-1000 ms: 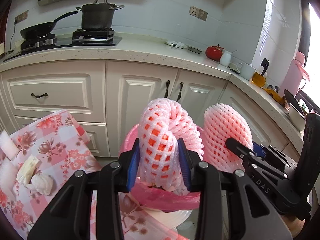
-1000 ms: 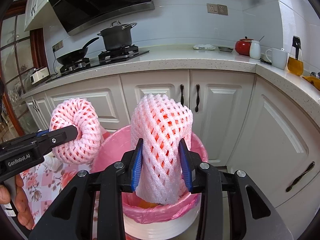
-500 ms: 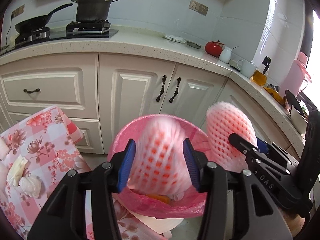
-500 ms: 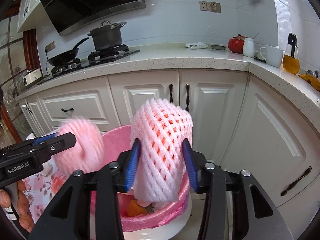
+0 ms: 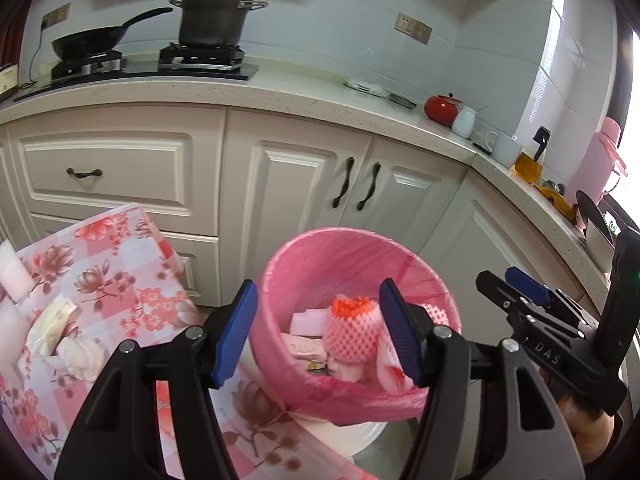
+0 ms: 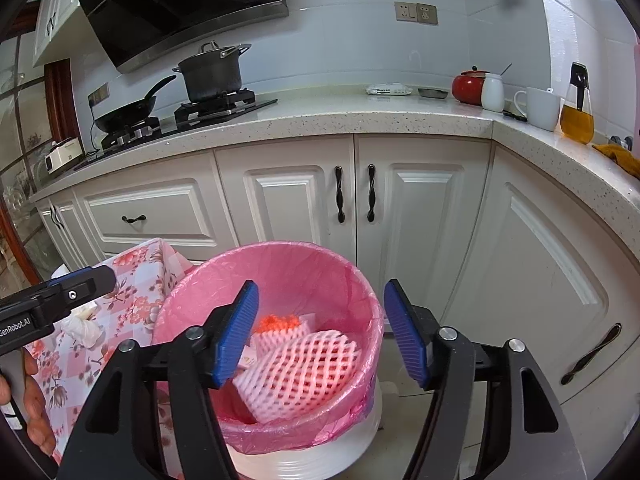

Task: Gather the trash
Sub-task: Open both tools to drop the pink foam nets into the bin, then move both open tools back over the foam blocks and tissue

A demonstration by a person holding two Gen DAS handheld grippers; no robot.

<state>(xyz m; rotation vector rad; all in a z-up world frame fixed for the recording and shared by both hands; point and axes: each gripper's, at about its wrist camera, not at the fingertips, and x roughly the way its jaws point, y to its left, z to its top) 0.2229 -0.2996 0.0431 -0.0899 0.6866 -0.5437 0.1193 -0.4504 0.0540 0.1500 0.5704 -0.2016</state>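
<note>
A white bin with a pink liner [image 5: 320, 236] stands on the floor below both grippers. My left gripper [image 5: 318, 320] hangs over it with its jaws opening and nothing between the blue pads. A pink foam fruit net [image 5: 352, 340] lies inside on other scraps. My right gripper [image 6: 322, 320] is also over the bin [image 6: 280, 248], jaws opening and empty. A second foam net [image 6: 304, 368] lies in the bin beneath it. Each gripper shows at the edge of the other's view: the right gripper [image 5: 516, 292] and the left gripper [image 6: 80, 284].
A table with a pink floral cloth [image 5: 100, 264] stands left of the bin and carries crumpled tissues [image 5: 76, 352] and paper scraps. White cabinets [image 6: 420, 216] close the space behind and to the right. The counter holds a pot [image 5: 212, 20], a pan, a mug and an oil bottle.
Both grippers held pink foam nets above the bin; their jaws have spread and both nets have dropped into the bin.
</note>
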